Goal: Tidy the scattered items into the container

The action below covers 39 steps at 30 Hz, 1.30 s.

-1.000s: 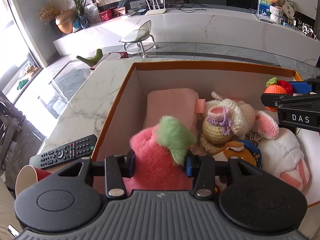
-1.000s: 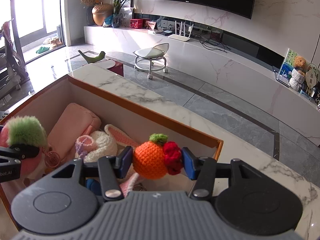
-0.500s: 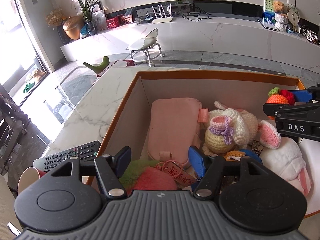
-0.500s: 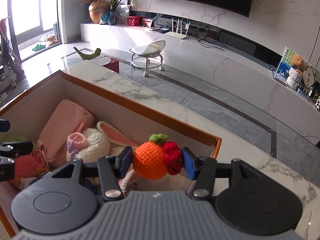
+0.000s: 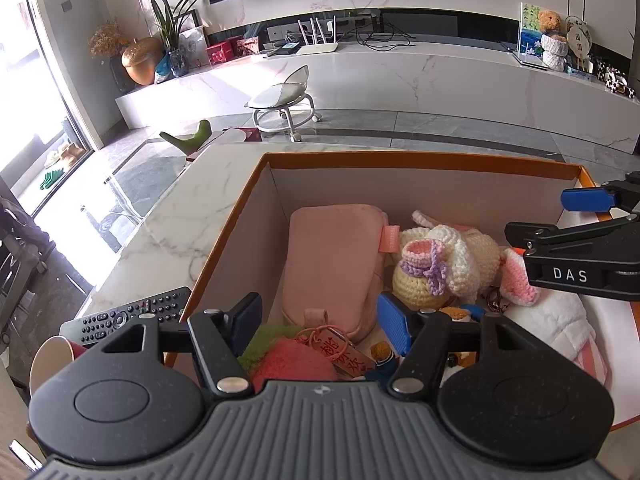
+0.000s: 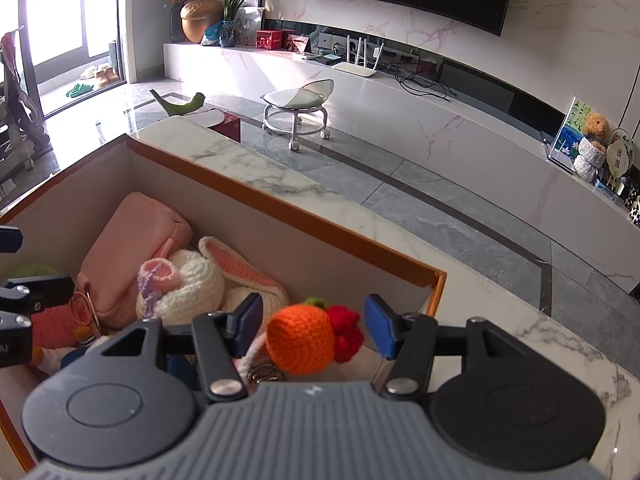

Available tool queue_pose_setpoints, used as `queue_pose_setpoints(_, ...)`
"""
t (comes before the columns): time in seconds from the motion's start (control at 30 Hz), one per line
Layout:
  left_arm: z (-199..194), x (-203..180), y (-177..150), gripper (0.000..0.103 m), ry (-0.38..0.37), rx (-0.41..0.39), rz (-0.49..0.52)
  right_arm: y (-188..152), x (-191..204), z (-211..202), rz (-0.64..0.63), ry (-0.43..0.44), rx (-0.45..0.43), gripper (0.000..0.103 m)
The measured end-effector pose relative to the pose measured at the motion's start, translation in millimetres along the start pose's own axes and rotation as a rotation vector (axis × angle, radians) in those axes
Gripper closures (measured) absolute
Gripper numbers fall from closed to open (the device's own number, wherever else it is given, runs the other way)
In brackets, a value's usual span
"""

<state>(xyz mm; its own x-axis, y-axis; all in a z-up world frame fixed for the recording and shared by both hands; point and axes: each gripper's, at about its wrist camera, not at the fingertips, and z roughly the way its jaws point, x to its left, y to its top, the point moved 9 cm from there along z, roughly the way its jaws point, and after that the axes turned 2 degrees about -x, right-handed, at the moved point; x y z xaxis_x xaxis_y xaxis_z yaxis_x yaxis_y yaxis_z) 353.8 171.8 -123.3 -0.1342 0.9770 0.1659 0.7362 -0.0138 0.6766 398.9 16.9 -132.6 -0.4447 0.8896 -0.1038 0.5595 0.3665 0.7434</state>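
Note:
An orange-rimmed cardboard box (image 5: 400,158) (image 6: 320,220) stands on the marble table. My left gripper (image 5: 320,320) is open over its near end. The pink plush strawberry (image 5: 292,360) with green fuzz and a red tag lies in the box just below the fingers. My right gripper (image 6: 314,322) is open over the box's right corner. The orange crochet fruit (image 6: 300,340) with a red bobble and key ring sits low between its fingers, free of the pads. A pink pouch (image 5: 332,264) (image 6: 132,248) and a crochet bunny (image 5: 440,264) (image 6: 188,284) lie inside.
A black remote (image 5: 128,314) and a paper cup (image 5: 52,364) sit on the marble table (image 5: 180,232) left of the box. A white plush (image 5: 552,328) fills the box's right side. Beyond the table are a stool and a grey floor.
My left gripper opened and the pink plush strawberry dropped into the box. My right gripper's fingers have just parted and the orange crochet fruit has sunk lower between them.

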Motion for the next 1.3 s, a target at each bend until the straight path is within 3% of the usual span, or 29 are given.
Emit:
queue_pose_setpoints(0.57, -17.3, -9.5, 0.2, 0.028, -0.045, -0.020, -0.033, 6.4, 3.1, -26.4, 0.017, 0.016, -0.037, 0.030)
queue_pose_setpoints(1.3, -104.8, -25.6, -5.3, 0.027, -0.104, -0.125, -0.058, -10.0, 11.3, -151.4, 0.105, -0.011, -0.150, 0.027)
